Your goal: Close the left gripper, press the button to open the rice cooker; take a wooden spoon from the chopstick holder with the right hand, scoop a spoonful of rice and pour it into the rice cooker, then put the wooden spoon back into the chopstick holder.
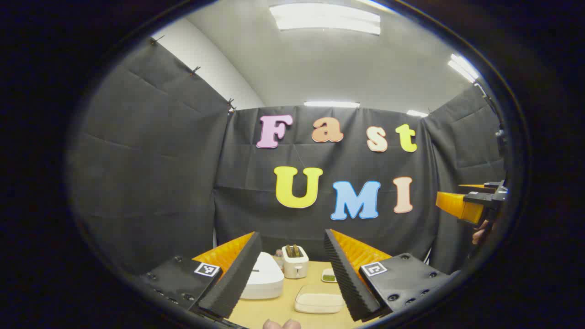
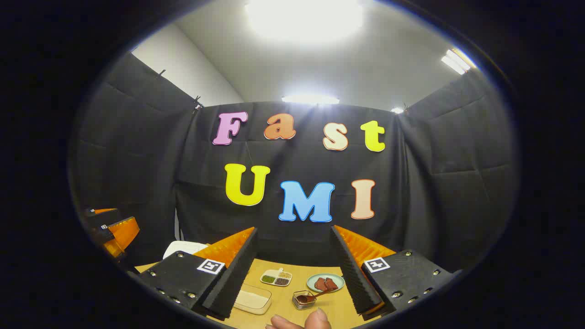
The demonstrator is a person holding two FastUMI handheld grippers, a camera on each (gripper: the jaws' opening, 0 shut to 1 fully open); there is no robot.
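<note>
Both the left gripper [image 1: 292,269] and the right gripper [image 2: 295,269] are raised, fingers spread wide and holding nothing.

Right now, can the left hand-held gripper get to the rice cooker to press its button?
Probably yes. The left hand-held gripper is open, raised above the table, and the white rice cooker sits ahead by its left finger with nothing between. It must close first.

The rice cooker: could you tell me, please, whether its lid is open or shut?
Shut: the rice cooker's lid lies flat on its body, with no gap showing.
</note>
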